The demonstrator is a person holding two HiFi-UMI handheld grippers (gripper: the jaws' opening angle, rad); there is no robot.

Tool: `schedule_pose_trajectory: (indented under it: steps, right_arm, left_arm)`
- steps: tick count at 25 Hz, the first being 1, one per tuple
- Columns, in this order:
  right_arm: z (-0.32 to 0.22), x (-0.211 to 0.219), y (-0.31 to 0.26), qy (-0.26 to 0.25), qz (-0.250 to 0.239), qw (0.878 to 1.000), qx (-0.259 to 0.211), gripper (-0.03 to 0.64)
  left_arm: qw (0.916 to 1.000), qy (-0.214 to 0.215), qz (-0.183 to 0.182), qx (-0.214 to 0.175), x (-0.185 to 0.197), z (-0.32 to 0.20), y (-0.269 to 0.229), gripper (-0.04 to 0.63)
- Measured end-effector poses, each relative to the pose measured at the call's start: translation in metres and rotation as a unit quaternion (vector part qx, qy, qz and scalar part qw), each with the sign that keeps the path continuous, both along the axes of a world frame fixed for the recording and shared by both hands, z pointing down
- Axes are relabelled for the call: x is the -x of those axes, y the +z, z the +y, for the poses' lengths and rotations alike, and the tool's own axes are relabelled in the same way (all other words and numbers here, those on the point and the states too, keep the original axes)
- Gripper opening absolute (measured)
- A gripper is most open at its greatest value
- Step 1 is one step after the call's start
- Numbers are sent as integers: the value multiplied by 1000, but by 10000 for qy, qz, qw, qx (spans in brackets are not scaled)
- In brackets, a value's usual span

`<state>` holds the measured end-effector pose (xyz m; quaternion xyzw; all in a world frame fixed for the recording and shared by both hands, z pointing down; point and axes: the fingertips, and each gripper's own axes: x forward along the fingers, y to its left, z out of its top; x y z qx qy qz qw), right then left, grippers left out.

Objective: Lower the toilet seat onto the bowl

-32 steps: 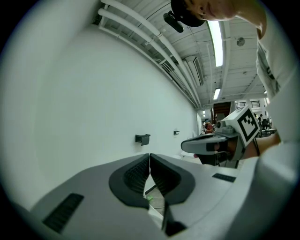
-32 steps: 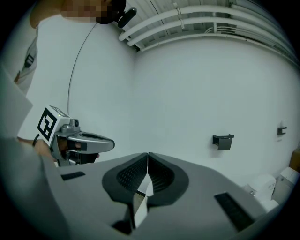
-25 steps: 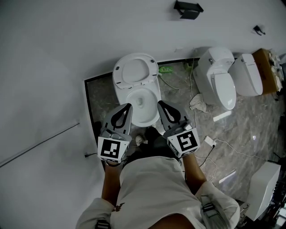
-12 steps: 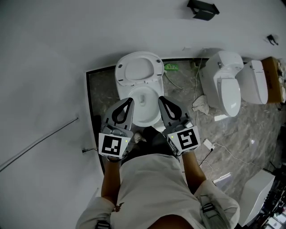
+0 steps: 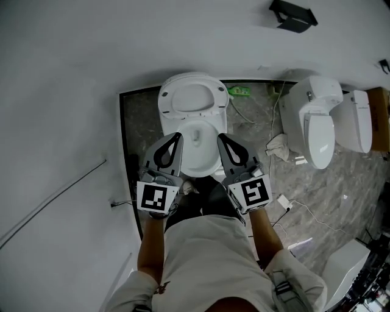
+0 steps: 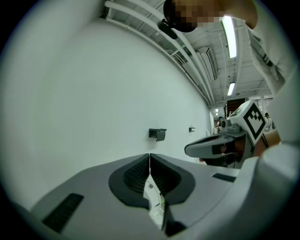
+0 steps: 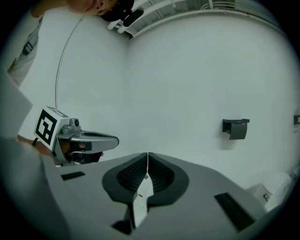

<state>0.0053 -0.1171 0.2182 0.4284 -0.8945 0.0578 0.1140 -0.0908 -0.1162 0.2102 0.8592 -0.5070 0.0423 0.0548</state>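
The white toilet's seat (image 5: pixel 166 102) stands raised against the wall, above the open bowl (image 5: pixel 206 159). In the head view my left gripper (image 5: pixel 178 136) is held over the bowl's left rim and my right gripper (image 5: pixel 220 138) over its right rim, both pointing at the wall. Both are shut with nothing between the jaws, and neither touches the seat. In the left gripper view the shut left gripper (image 6: pixel 149 155) faces the bare wall, with the right gripper (image 6: pixel 218 146) beside it. The right gripper view has the shut right gripper (image 7: pixel 148 153) in front and the left gripper (image 7: pixel 89 139) at its side.
Two more white toilets (image 5: pixel 315 122) (image 5: pixel 358 120) stand to the right on the marbled floor (image 5: pixel 140 131), with cables (image 5: pixel 304 204) and a rag (image 5: pixel 277 146) between. A black holder (image 5: pixel 294 16) hangs on the wall. A white unit (image 5: pixel 342 274) sits at lower right.
Both grippers have moved forward together toward the toilet and a little lower, staying shut. The toilet now sits nearer and more centred in the head view.
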Motion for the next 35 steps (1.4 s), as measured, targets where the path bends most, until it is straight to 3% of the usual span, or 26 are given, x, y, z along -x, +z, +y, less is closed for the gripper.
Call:
schedule_pose_trajectory:
  steps: [25,35]
  right_arm:
    - [-113,0,96,-510,530,9972,-102,25]
    - [-134,10,126,-580,645,9962,-44,25]
  left_arm:
    - [9978,-514,-334,265,11,-107,96,26]
    - [9977,-454,-444,234,11,-131,121,26]
